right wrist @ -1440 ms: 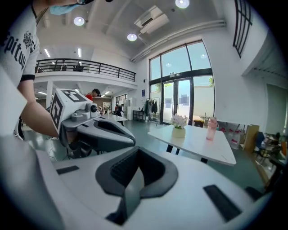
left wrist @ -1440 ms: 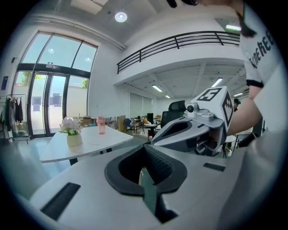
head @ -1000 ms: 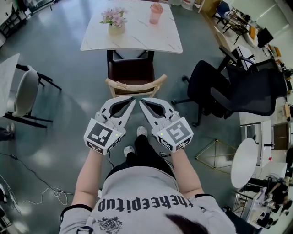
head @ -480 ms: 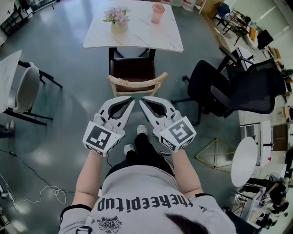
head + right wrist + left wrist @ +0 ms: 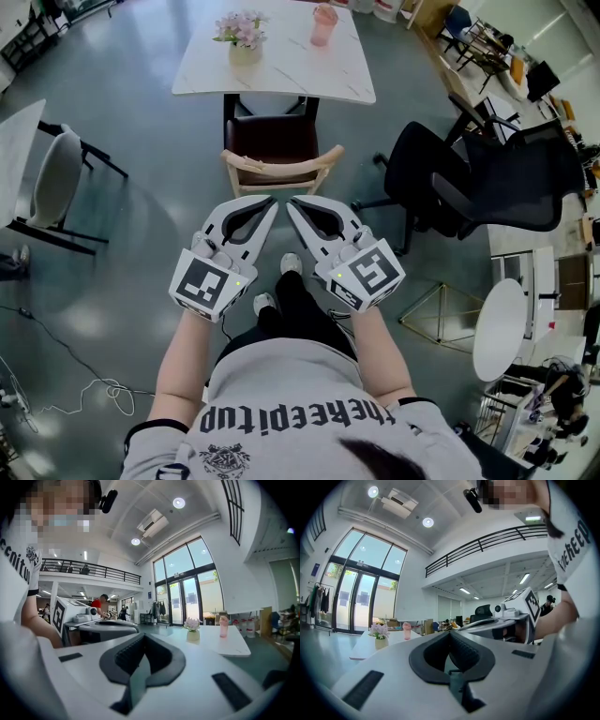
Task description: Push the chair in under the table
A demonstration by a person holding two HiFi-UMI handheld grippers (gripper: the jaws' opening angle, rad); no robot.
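— Grippers, counted?
— Two: left gripper [image 5: 268, 204], jaws closed, nothing between them; right gripper [image 5: 294, 207], likewise closed and empty. Tips side by side, close together, pointed toward the chair.
— Chairs?
— One wooden chair [image 5: 274, 142] with a dark seat, front end tucked partly beneath the near edge of the table [image 5: 281, 80]. One curved backrest [image 5: 281, 169], out on the floor side, just ahead of both sets of tips and apart from them in the head view. One white chair [image 5: 52, 187] far left. Black office chairs [image 5: 441, 183] to the right, number not clear.
— On the tabletop?
— Two items, both toward the far edge: one vase of flowers [image 5: 242, 42] left of centre, one pink cup [image 5: 322, 26] to its right, apart from it.
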